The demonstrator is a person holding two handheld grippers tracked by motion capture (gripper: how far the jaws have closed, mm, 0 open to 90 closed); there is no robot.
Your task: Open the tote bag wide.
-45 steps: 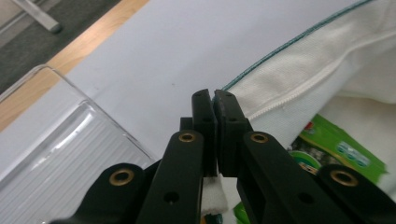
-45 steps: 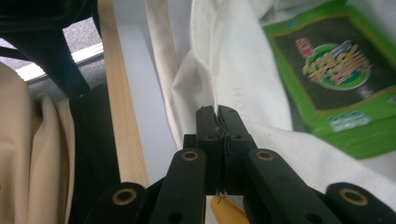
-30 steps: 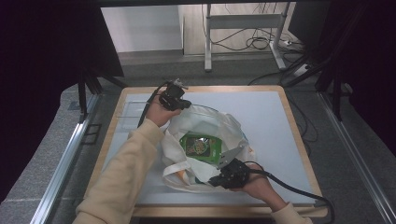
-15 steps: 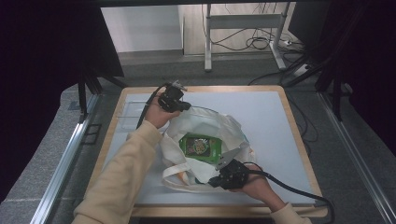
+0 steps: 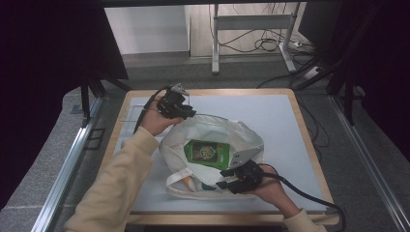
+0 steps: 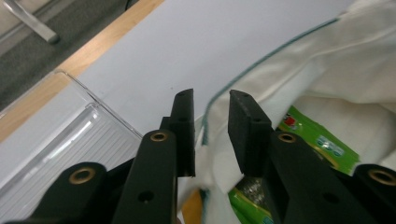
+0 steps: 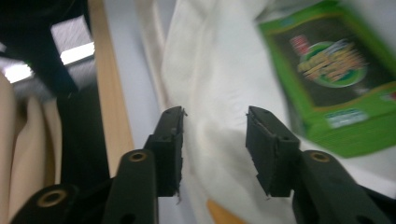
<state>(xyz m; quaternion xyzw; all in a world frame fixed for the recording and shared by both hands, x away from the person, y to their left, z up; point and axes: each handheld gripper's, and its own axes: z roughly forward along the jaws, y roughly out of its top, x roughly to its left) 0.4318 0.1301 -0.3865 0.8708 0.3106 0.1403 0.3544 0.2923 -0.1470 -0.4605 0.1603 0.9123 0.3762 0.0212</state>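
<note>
White cloth tote bag (image 5: 212, 154) lying flat near middle of blue-grey table mat (image 5: 270, 116), mouth spread wide, green snack packet (image 5: 209, 153) face-up inside, an orange item partly visible beneath it.

Left gripper (image 5: 186, 112) at far rim of bag, just beside teal-edged hem. Jaws just been opening; parted now, in left gripper view (image 6: 211, 100) hem (image 6: 261, 58) running up between them without either pad pressing on it. Nothing gripped. Clear ribbed plastic tray (image 6: 70, 140) lying on mat to one side of these jaws.

Right gripper (image 5: 223, 178) at near rim of bag, beside folded strap (image 5: 181, 175). Jaws likewise just been opening; parted wide in right gripper view (image 7: 215, 112), white fabric lying loose in the gap, pads clear of it. Green packet (image 7: 336, 70) seen blurred beyond the jaws, wooden table edge (image 7: 109, 93) to the other side.

Both hands low over mat, cream sleeve (image 5: 116, 183) crossing from bottom left. Black cable (image 5: 309, 193) trailing from right gripper toward near right corner.
</note>
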